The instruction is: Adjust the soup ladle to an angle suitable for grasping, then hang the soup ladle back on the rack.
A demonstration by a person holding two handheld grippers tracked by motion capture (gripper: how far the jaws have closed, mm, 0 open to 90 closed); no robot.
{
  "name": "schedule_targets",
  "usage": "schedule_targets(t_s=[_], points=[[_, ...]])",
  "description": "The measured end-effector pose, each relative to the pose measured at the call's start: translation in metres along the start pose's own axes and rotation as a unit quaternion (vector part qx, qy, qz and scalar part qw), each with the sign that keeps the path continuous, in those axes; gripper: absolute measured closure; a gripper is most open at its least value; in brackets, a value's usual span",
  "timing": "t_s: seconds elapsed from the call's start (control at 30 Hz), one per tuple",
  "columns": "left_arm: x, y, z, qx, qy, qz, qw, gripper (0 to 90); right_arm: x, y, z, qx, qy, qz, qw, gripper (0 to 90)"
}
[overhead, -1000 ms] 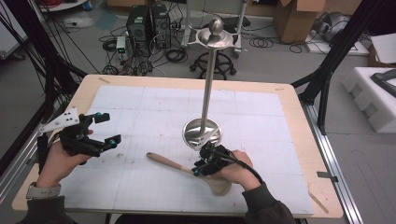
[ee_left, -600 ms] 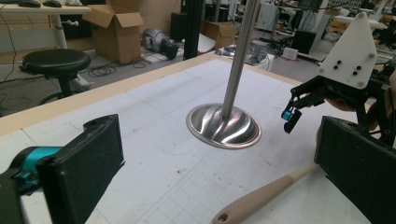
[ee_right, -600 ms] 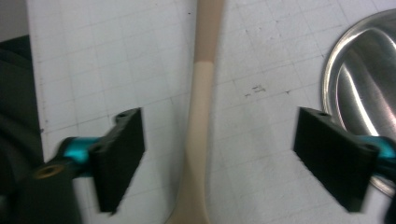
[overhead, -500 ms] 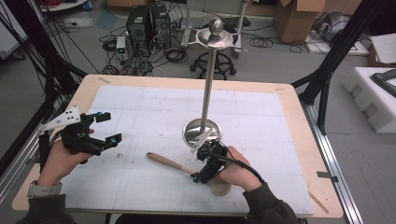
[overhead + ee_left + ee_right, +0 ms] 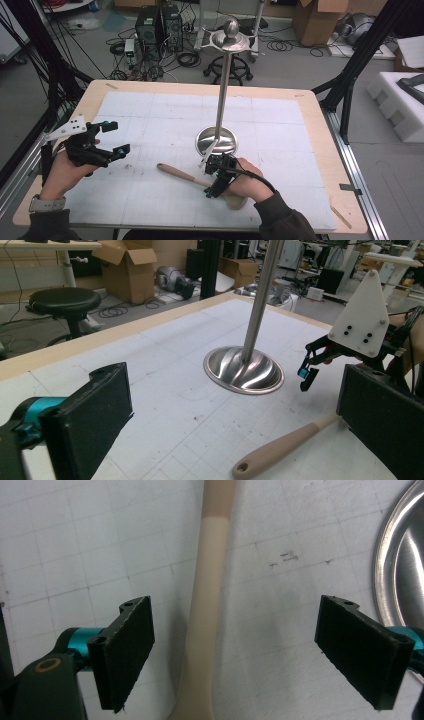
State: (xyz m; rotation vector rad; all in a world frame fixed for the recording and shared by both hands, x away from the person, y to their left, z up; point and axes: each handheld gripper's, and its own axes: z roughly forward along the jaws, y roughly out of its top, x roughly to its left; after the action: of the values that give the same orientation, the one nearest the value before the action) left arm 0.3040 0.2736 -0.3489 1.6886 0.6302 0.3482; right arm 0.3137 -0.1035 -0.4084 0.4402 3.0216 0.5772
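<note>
Right gripper (image 5: pixel 214 176): jaws have just been opening, now wide apart, clear of the spoon.
Wooden spoon (image 5: pixel 207 610): flat on the mat, handle between those jaws, untouched.
Stand base (image 5: pixel 216 140): just beyond.
Left gripper (image 5: pixel 111 138): far off, jaws spread, empty.

A wooden table (image 5: pixel 320 107) carries a white gridded mat (image 5: pixel 150 125), steel stand (image 5: pixel 216 140) and spoon (image 5: pixel 185 174).

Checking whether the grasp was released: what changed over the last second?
The right gripper has just been opening; its jaws stand apart over the wooden spoon, pads clear of the handle. The spoon, steel stand and left gripper kept their places.
</note>
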Motion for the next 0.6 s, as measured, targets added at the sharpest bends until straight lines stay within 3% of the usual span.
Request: schedule_targets(t_s=[0.27,0.33,0.6], points=[[-0.0005,0.0001,0.0009,-0.002,-0.005,-0.001,1.0000,1.8,0.0007,0.0006,0.0049,0.021,0.000,-0.003,0.9998,20.7],[0.0007,0.0003,0.0005,-0.003,-0.003,-0.001,1.0000,1.8,0.0006,0.0012,0.0069,0.027,0.011,0.002,0.9996,23.8],[0.0017,-0.0005,0.0020,0.001,-0.001,-0.003,1.0000,1.8,0.0006,0.0027,0.0064,0.037,-0.004,0.013,0.9992,39.2]])
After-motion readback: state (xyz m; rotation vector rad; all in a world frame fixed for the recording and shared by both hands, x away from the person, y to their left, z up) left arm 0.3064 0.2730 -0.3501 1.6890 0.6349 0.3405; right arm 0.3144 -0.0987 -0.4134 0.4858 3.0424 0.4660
